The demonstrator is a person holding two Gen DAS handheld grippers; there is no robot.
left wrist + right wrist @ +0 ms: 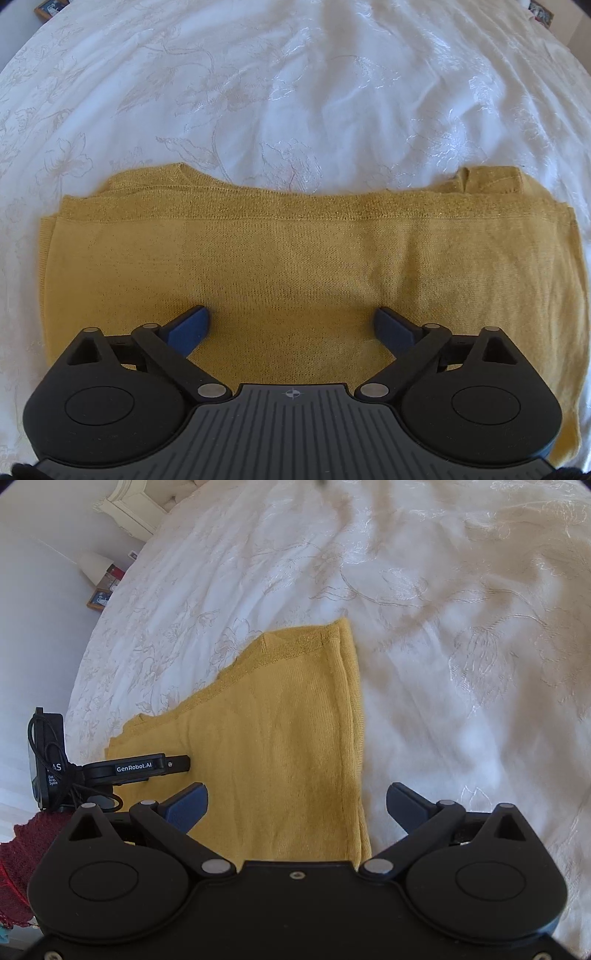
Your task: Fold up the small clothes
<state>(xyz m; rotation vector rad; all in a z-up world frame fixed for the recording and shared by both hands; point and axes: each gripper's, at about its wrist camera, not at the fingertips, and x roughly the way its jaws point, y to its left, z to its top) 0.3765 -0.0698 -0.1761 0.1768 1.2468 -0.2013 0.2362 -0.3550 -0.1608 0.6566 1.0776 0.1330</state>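
A mustard-yellow knit top (303, 258) lies folded flat on a white embroidered bedspread (295, 92). My left gripper (292, 318) points steeply down over the near part of the top, its blue fingers (192, 325) spread wide and nothing between them. In the right wrist view the same top (280, 746) fills the lower middle, its folded right edge running down the frame. My right gripper (297, 797) hovers open over that edge, one finger above the knit and one above the bedspread (461, 664). The left gripper's body (140, 768) shows at the left, over the top's far corner.
A dark red knitted sleeve (22, 864) of the person shows at the lower left. Beyond the bed's left side stand a cream headboard (129, 509), a white lamp (94, 566) and small items on a bedside surface. Framed pictures (50, 7) sit past the bed's far edge.
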